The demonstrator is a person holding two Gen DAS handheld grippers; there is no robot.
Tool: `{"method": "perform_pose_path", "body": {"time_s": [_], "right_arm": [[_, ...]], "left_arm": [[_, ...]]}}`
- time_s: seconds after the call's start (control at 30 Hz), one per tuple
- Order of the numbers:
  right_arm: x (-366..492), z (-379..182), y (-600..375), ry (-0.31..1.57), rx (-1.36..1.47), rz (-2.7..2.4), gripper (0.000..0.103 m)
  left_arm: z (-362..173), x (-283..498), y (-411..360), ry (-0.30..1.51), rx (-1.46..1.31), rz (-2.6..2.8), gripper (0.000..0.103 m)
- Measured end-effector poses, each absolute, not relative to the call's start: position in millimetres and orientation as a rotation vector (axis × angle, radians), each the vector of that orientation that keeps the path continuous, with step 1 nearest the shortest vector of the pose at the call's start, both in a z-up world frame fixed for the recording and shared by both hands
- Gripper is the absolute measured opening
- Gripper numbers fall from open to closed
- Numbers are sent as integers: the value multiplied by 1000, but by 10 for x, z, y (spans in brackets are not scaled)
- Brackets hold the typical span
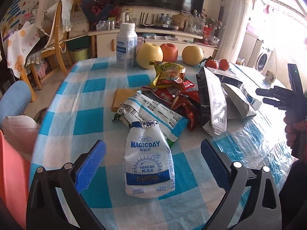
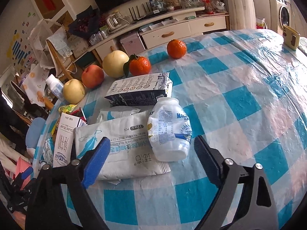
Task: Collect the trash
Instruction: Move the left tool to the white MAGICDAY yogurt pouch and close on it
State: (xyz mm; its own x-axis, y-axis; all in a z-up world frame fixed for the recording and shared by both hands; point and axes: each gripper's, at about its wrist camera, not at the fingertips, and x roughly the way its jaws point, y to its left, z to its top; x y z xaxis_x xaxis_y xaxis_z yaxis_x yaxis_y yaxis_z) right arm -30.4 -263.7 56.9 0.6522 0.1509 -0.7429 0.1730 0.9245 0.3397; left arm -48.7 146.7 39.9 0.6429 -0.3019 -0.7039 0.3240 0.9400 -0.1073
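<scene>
Two crushed yoghurt bottles are framed for pick-up, one before each gripper; the left gripper (image 1: 153, 163) is spread wide with nothing held, and the flattened MAGICDAY bottle (image 1: 148, 159) lies between its blue pads (image 1: 92, 164) without being touched; the right gripper (image 2: 151, 153) is likewise parted and empty, with a second crumpled bottle (image 2: 169, 130) lying between its fingers, half resting on the white wipes packet (image 2: 115, 147). Places are given from the row of fruit (image 1: 169, 54) at the far edge of the checked tablecloth (image 1: 90, 118); both bottles lie well nearer than the fruit, with the heap of snack wrappers (image 1: 172, 88) and the dark carton (image 2: 138, 90) between. For a clean grasp, each gripper should be lowered until the pads straddle the bottle's waist, then closed gently, since thin dented plastic is likely to slip or buckle; the right pads should be kept clear of the wipes packet, so that only the bottle is lifted; the fruit is probably not trash and should be left.
</scene>
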Motion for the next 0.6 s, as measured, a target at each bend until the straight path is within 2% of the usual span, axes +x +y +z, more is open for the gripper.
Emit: {"method": "perform_pose_path", "body": {"time_s": [0.33, 0.37, 0.4, 0.53, 0.6], "right_arm": [[-337, 713, -2403, 809, 373, 111, 85], [-338, 725, -2348, 808, 363, 128, 85], [-341, 728, -2284, 810, 349, 146, 85], [-339, 713, -2031, 828, 265, 191, 85], [-346, 711, -1909, 831, 218, 213, 85]], "left_arm": [[249, -356, 1578, 863, -2, -291, 97], [243, -352, 1578, 864, 2, -283, 90], [232, -342, 1581, 871, -3, -278, 77], [176, -321, 1592, 899, -14, -261, 69], [160, -323, 1600, 906, -17, -254, 60]]}}
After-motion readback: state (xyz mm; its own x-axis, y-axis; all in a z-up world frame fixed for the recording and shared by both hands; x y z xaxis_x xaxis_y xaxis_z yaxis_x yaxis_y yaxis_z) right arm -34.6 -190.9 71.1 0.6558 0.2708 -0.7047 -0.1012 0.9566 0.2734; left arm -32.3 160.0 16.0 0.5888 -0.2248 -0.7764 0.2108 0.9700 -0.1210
